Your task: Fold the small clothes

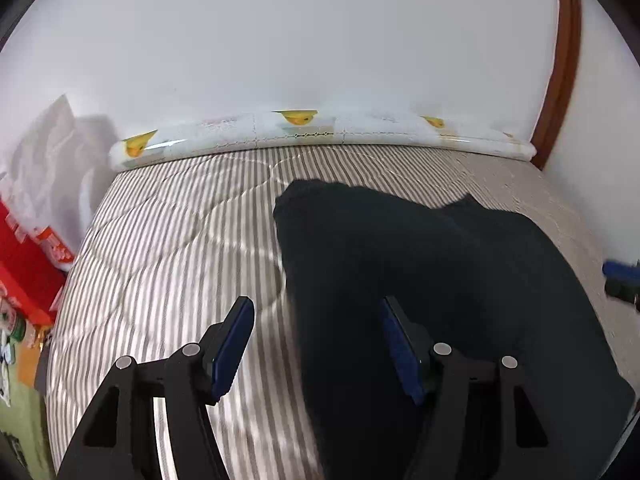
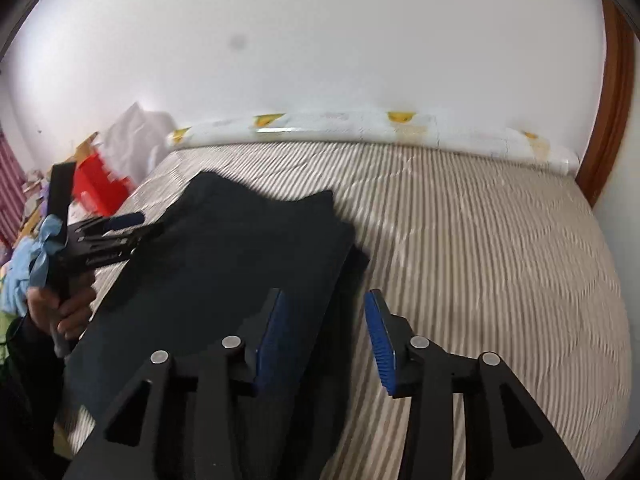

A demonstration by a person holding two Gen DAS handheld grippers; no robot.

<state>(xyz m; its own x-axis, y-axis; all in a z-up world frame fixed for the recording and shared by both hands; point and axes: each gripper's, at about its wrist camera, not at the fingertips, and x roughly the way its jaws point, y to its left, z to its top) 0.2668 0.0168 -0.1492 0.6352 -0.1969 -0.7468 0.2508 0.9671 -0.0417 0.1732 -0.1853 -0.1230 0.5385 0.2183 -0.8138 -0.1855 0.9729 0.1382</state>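
Your dark garment (image 1: 420, 264) lies on a striped bed (image 1: 172, 240).
White wall (image 1: 320, 40) far; left tool (image 1: 316, 344) and right tool (image 2: 324, 336) gape, gripping nothing.

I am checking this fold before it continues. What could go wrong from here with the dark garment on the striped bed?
1. The black garment shows uneven layers at its right edge, so the fold may end up crooked.
2. Both hand-held grippers, left and right, are open above its edges; a closing pinch could also catch the striped quilt.
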